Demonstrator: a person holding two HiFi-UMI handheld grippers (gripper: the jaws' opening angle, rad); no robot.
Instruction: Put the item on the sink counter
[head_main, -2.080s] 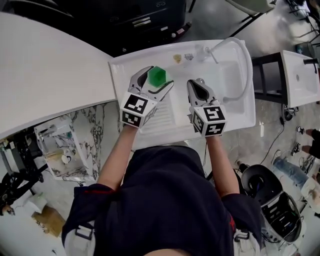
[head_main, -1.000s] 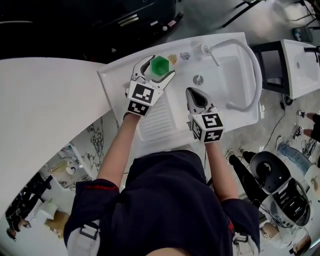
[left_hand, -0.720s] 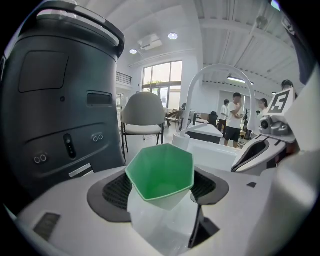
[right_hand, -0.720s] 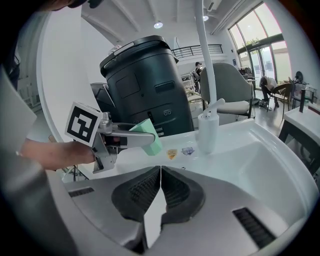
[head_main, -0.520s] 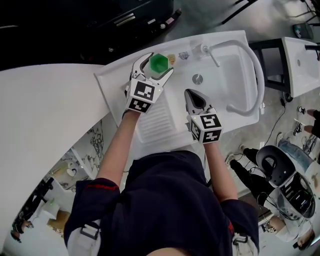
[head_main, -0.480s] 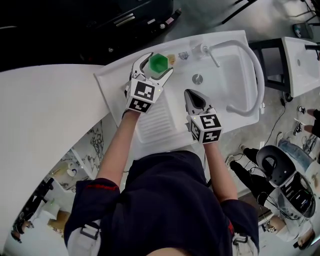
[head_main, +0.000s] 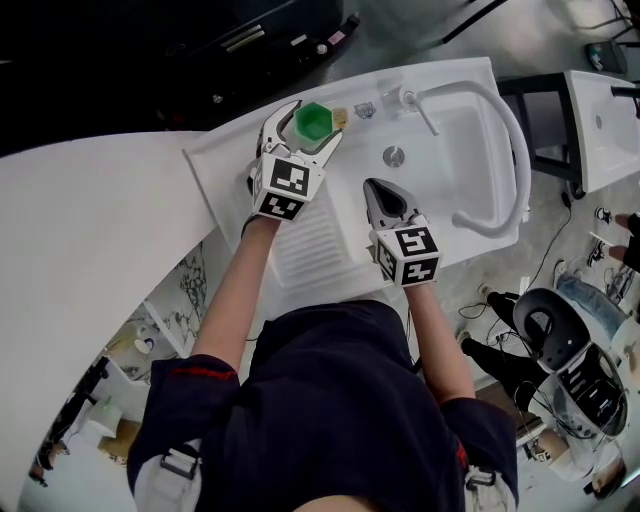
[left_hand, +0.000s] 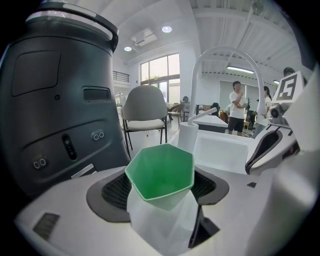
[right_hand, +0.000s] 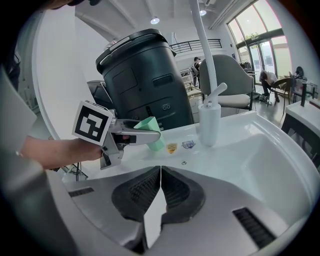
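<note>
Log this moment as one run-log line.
left gripper: shut on green cup | right gripper: shut, empty | cup over sink counter, contact unclear

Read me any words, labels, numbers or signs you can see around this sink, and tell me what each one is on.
No text here is legible.
The yellow sticker on the sink counter: print too small to read.
The blue sticker beside it: too small to read.
The green cup: plain.
Cubes on the left gripper and right gripper: square patterns, no letters.
The dark bin: no readable label.
</note>
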